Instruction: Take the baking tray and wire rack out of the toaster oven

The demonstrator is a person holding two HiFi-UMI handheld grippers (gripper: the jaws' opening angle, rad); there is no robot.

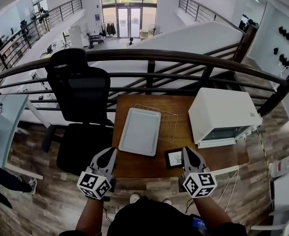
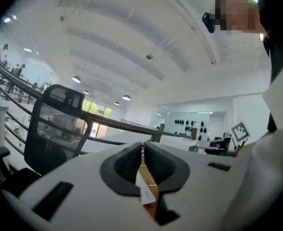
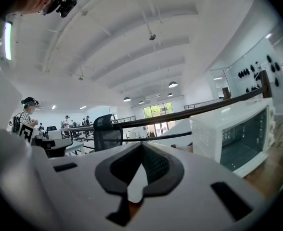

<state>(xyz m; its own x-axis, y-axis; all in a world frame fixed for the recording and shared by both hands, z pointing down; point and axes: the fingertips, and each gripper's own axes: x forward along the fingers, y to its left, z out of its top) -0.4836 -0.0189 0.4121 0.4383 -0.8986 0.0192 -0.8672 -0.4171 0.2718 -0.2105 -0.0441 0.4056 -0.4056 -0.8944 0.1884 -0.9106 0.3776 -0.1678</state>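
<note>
In the head view, two white tools with marker cubes are held above the near edge of the brown wooden tabletop (image 1: 144, 167): the left tool (image 1: 110, 152) and the right tool (image 1: 187, 151), both empty. Beyond them, the pale grey rectangular baking tray (image 1: 140, 131) is seen lying partly over the thin metal wire rack (image 1: 168, 121), both left of the white boxy toaster oven (image 1: 222, 113). A small black-framed card (image 1: 174, 158) lies just beside the right tool. A black mesh office chair (image 1: 78, 88) stands at the left.

In the left gripper view, the jaws are pressed together on nothing.

In the right gripper view, the jaws are likewise closed and empty, with the toaster oven (image 3: 234, 133) at the right.
</note>
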